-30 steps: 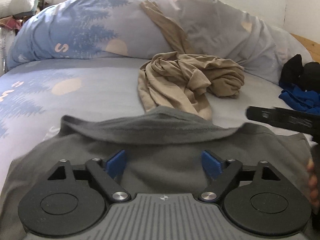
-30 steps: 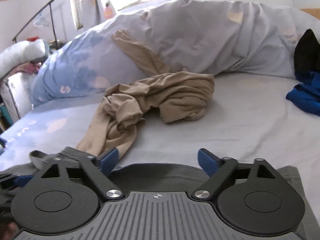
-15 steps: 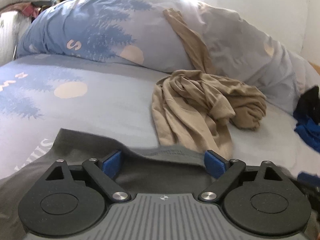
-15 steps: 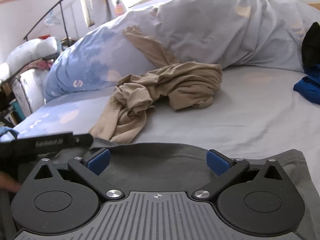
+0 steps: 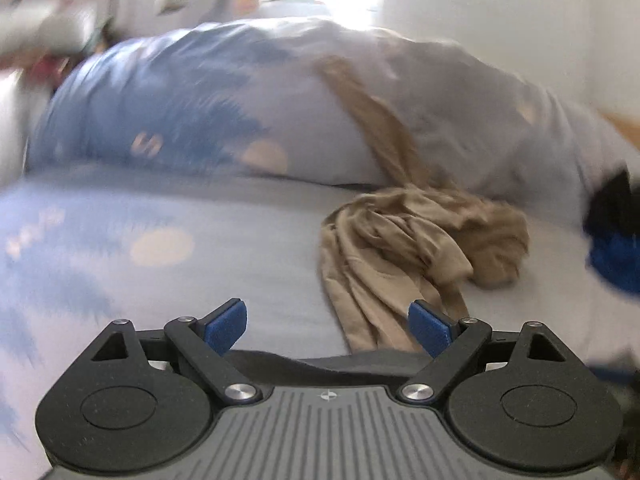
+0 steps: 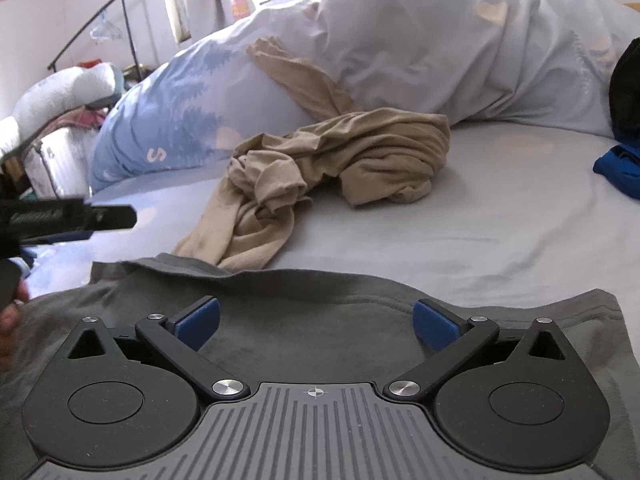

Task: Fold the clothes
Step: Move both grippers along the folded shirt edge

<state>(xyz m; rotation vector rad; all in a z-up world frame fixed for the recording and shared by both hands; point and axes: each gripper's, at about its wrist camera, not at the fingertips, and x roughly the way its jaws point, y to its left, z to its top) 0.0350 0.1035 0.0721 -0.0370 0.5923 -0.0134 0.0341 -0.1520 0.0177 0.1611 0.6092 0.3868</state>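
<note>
A grey T-shirt (image 6: pixel 320 300) lies flat on the bed right under my right gripper (image 6: pixel 316 324), which is open with nothing between its blue pads. In the left wrist view only a thin dark edge of the grey T-shirt (image 5: pixel 332 360) shows below my left gripper (image 5: pixel 328 326), open and held above the sheet. That left gripper (image 6: pixel 72 216) also shows at the left edge of the right wrist view, above the shirt's left side. A crumpled tan garment (image 6: pixel 332 164) (image 5: pixel 416 240) lies beyond the shirt, one end draped up the duvet.
A bunched pale blue duvet (image 6: pixel 420 52) with a tree print runs across the back of the bed. Blue and black clothes (image 6: pixel 620 160) (image 5: pixel 616 236) lie at the right. A clothes rack (image 6: pixel 104 16) and clutter stand off the left side. The left view is motion-blurred.
My left gripper has lifted and tilted up, so the grey T-shirt has nearly dropped out of its view. The right gripper has drawn back, showing more of the shirt. Both stay open.
</note>
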